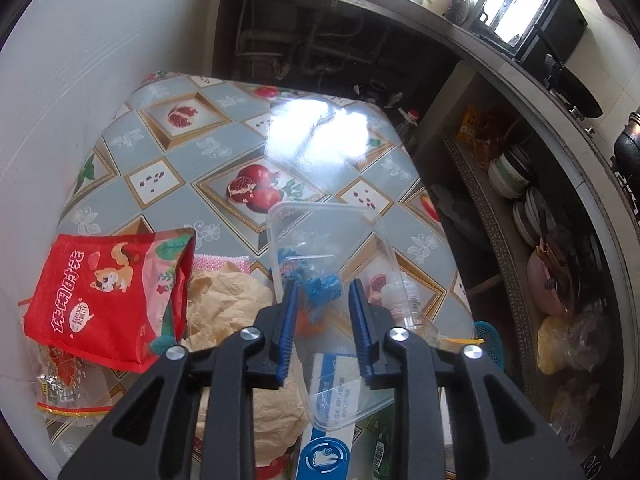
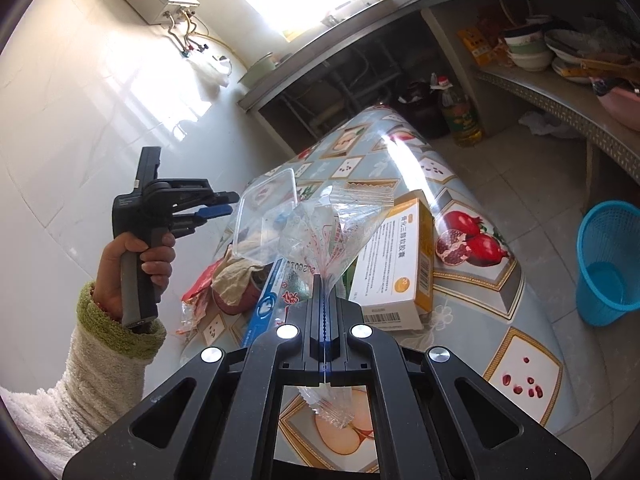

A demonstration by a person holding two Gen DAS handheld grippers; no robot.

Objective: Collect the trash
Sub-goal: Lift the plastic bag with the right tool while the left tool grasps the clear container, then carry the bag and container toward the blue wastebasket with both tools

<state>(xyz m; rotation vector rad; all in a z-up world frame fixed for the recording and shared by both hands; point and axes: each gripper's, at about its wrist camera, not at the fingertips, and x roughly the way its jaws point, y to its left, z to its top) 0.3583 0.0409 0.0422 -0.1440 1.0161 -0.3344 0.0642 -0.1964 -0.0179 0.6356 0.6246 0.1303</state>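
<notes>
My right gripper (image 2: 323,280) pinches a crinkled clear plastic bag (image 2: 320,224).
The blue mesh wastebasket (image 2: 608,264) stands well right, probably floor-level; left gripper (image 1: 323,300) open, empty.

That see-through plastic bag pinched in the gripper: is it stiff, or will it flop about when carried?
Probably floppy: the clear plastic bag fans out crumpled above the shut right gripper, and a tail of it hangs loose behind the fingers. It looks thin and empty, so likely very light. The smooth film could slip, though the pads clamp it tightly.
</notes>
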